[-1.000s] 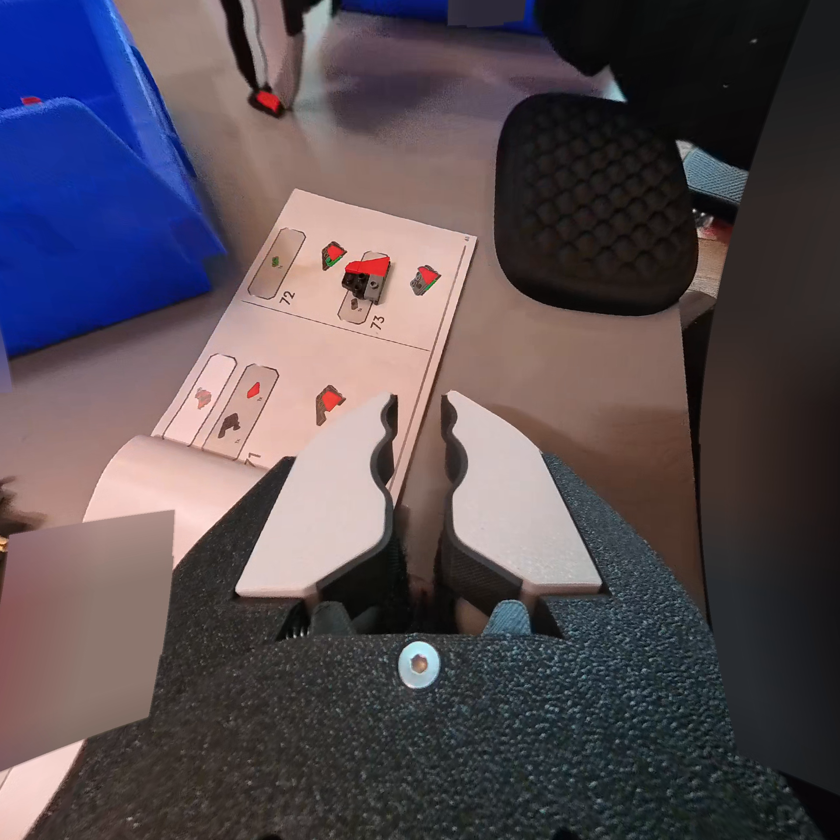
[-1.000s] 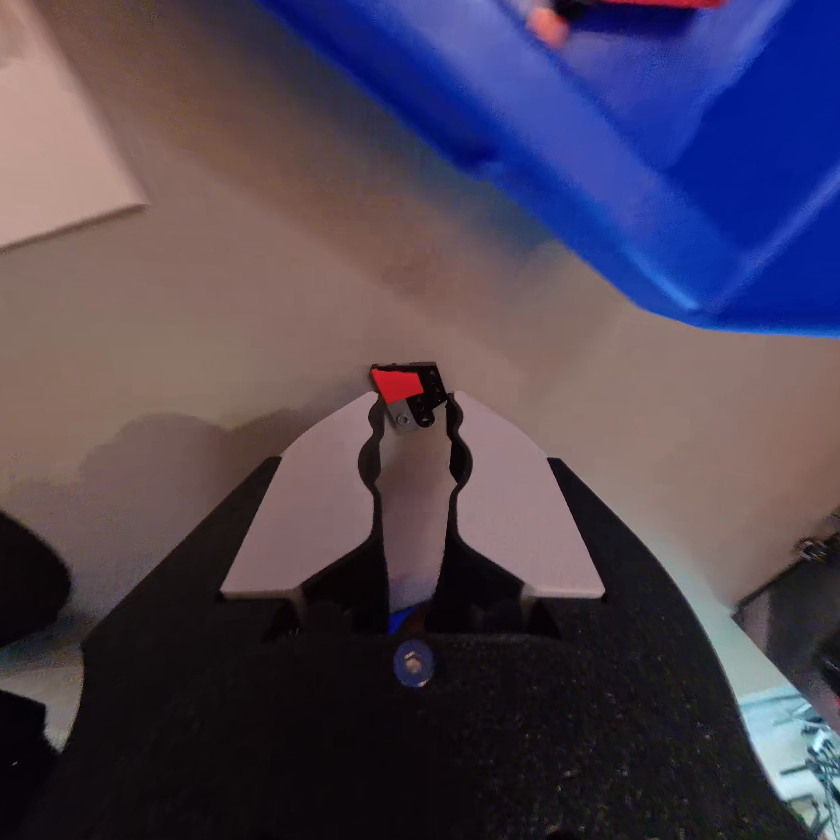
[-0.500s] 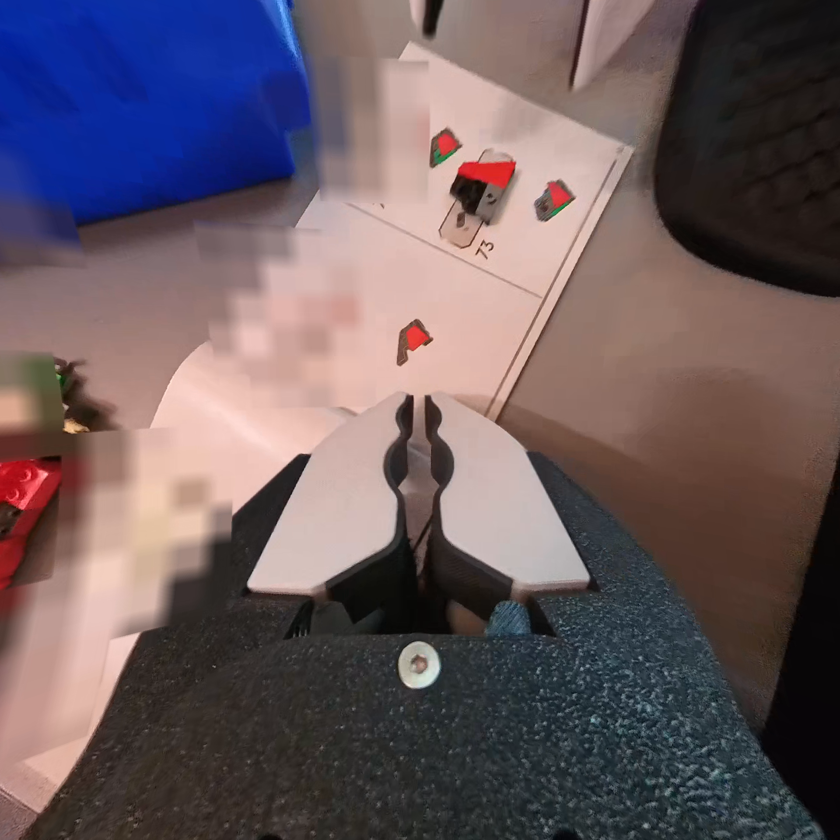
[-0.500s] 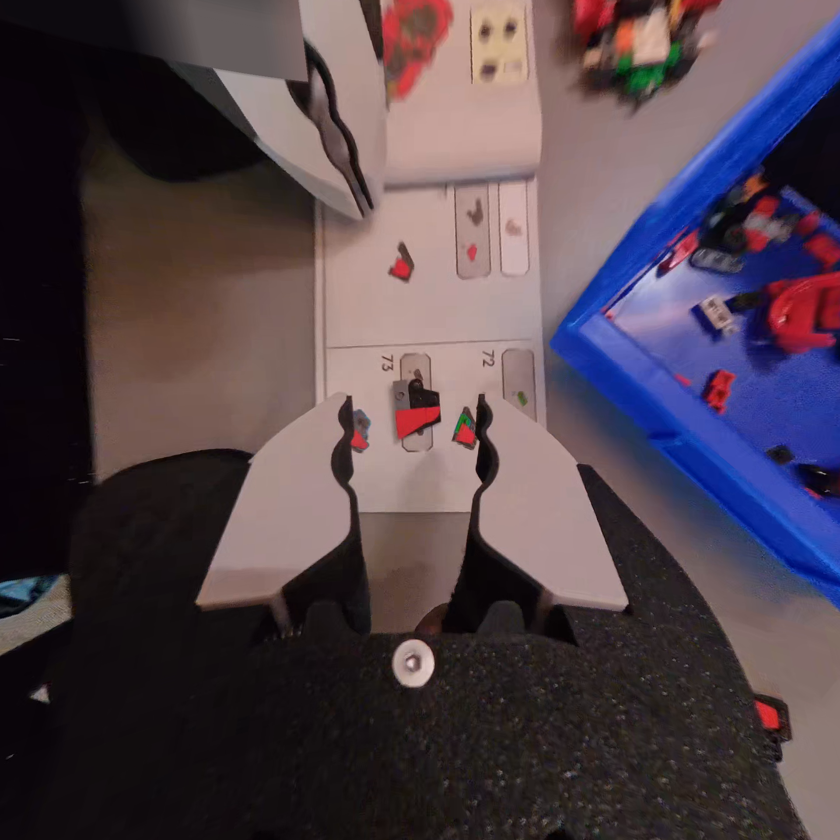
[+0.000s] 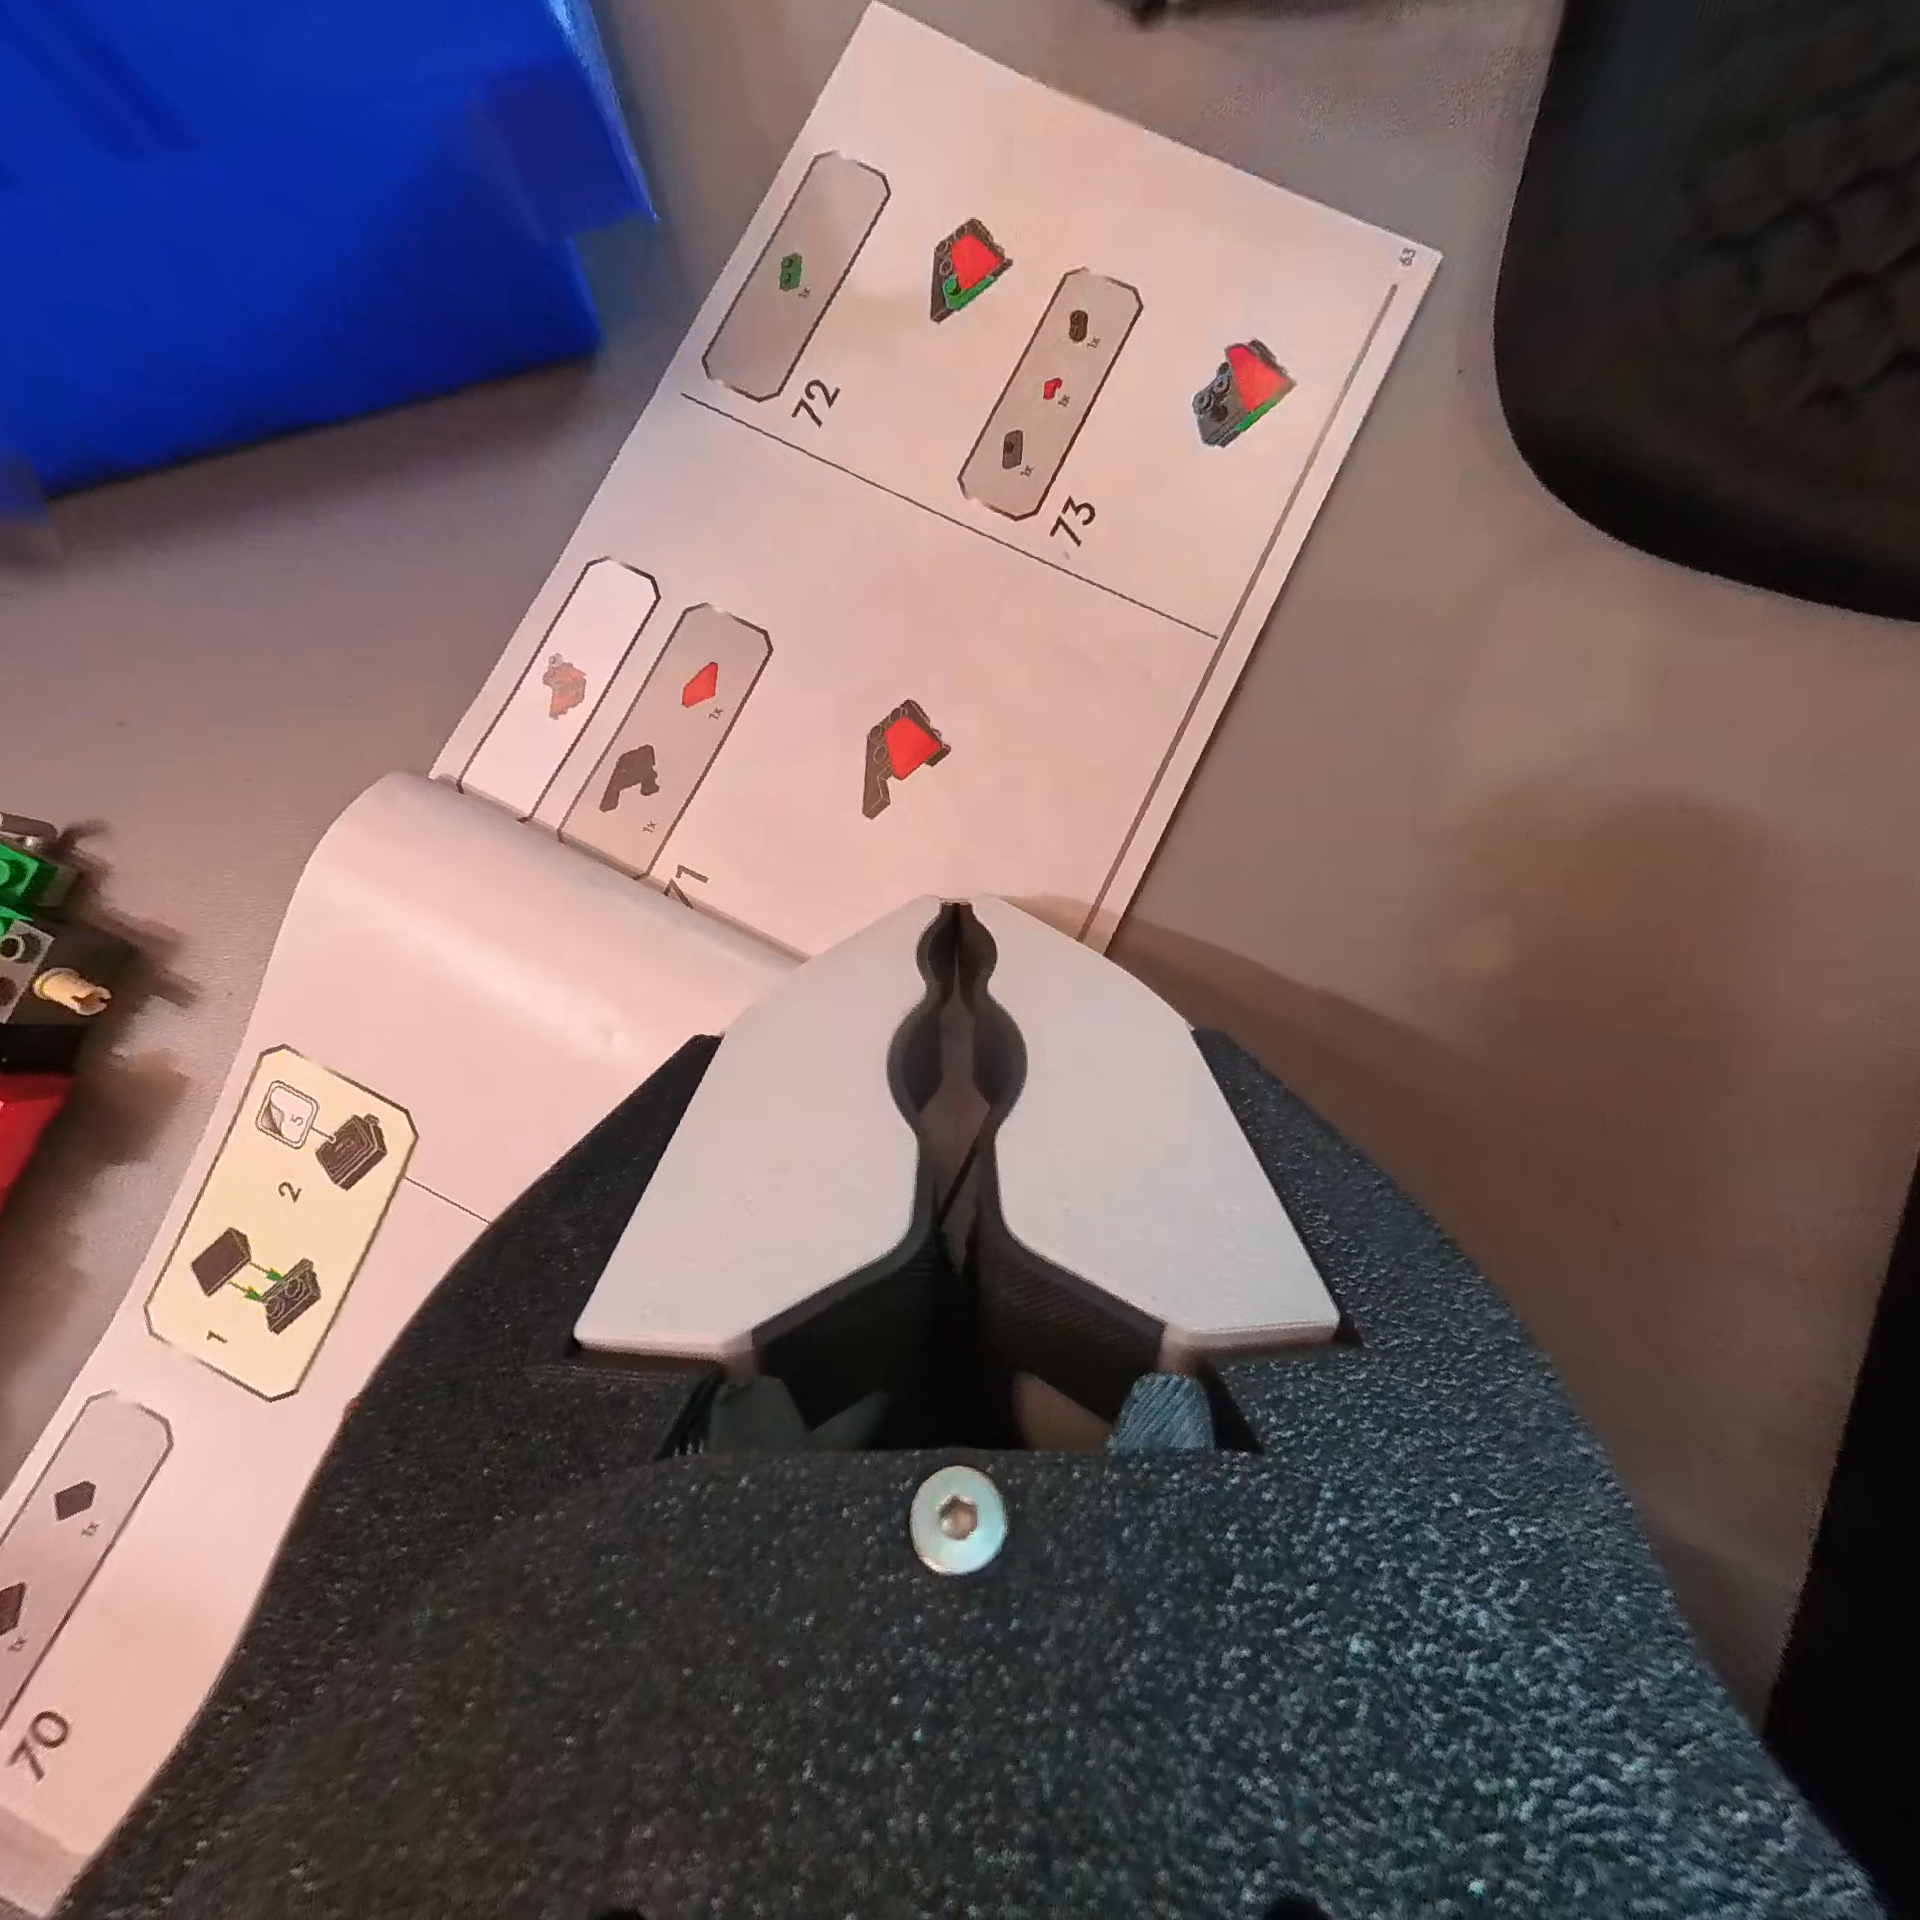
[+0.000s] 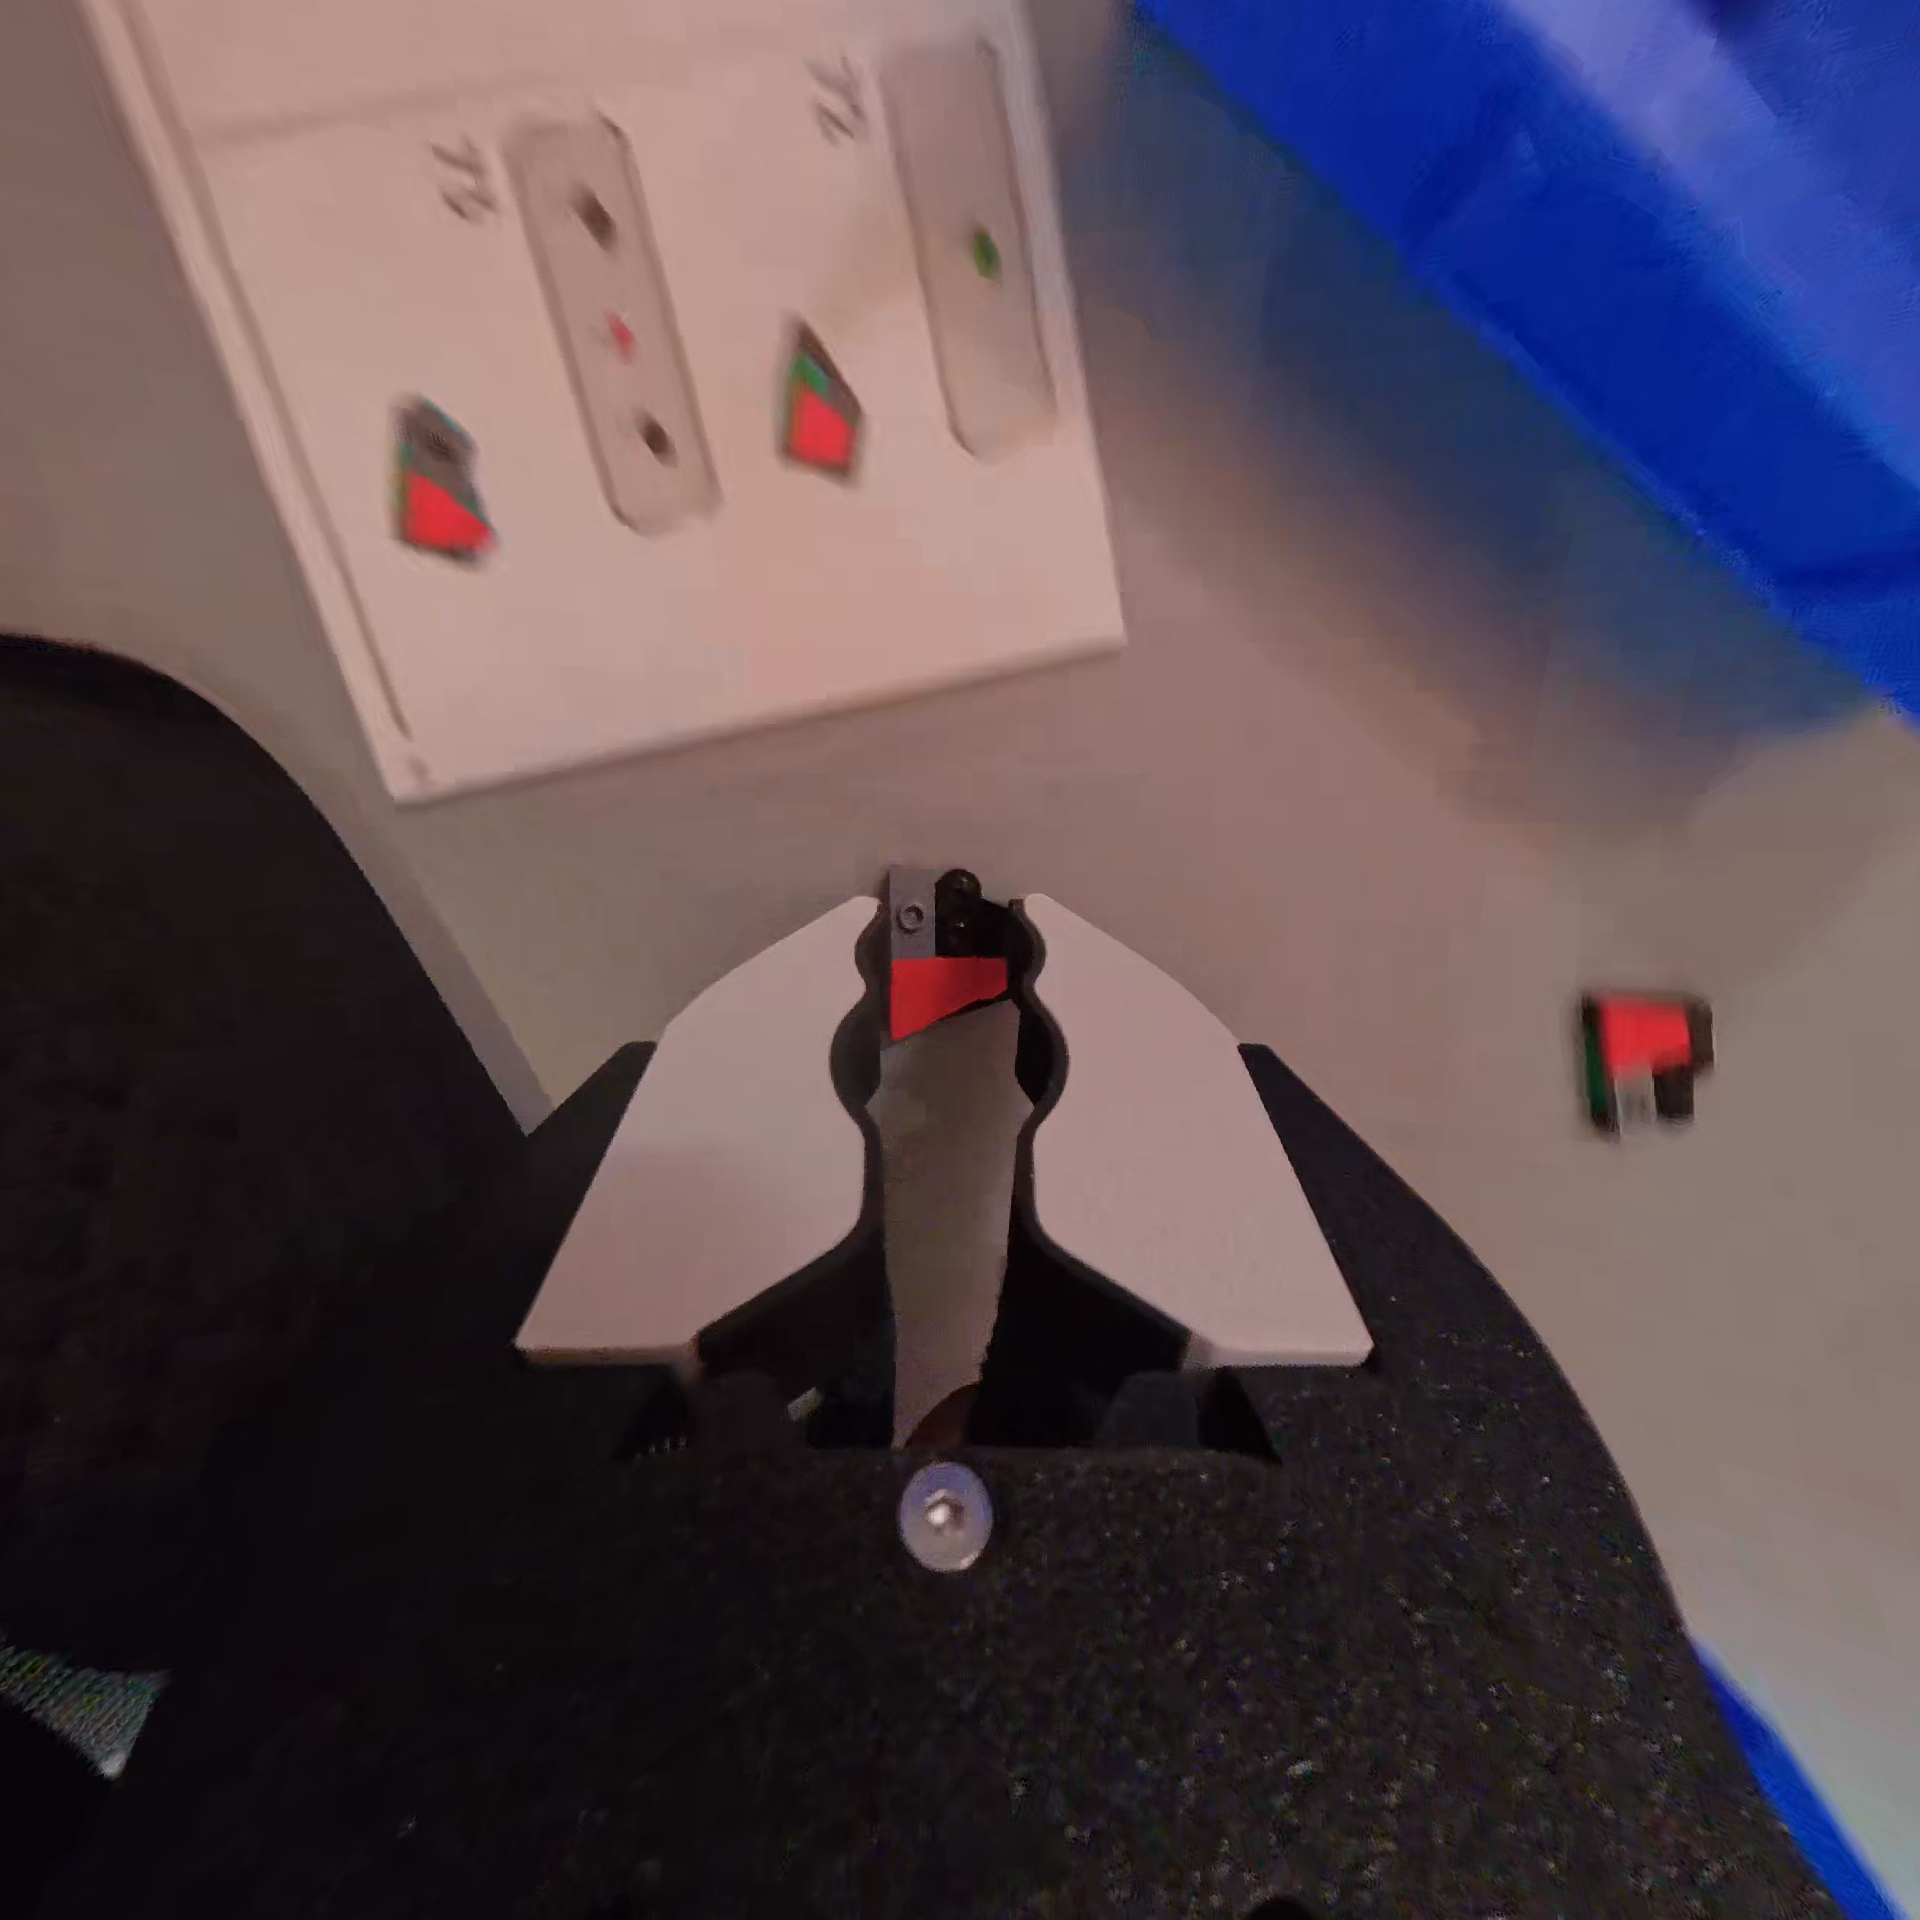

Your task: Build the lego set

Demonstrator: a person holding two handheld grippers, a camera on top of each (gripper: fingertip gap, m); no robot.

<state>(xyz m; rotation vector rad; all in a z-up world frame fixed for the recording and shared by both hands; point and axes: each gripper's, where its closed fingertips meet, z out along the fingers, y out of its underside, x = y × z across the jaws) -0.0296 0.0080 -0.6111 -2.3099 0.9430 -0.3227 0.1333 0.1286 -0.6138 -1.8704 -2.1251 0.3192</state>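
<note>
My right gripper (image 6: 948,906) is shut on a small red, black and grey lego assembly (image 6: 943,987), held just above the grey table, off the near edge of the open instruction booklet (image 6: 644,623). A second small assembly (image 6: 1647,1060), red with green and black, lies on the table to the right. My left gripper (image 5: 956,909) is shut and empty, with its tips over the near edge of the booklet (image 5: 1039,644). The booklet page in the left wrist view carries no loose piece.
A blue bin stands to the left of the booklet (image 5: 260,208) and also shows at the top right of the right wrist view (image 6: 1558,260). A black padded cushion (image 5: 1745,312) lies right of the booklet. Loose lego parts (image 5: 31,935) sit at the left edge. About 20 centimetres separates my left fingertips from my right.
The assembly that lay on the booklet page is gone from it. My right gripper, open over it half a second ago, is now shut on it and has drawn back. My left gripper has shut fully.
</note>
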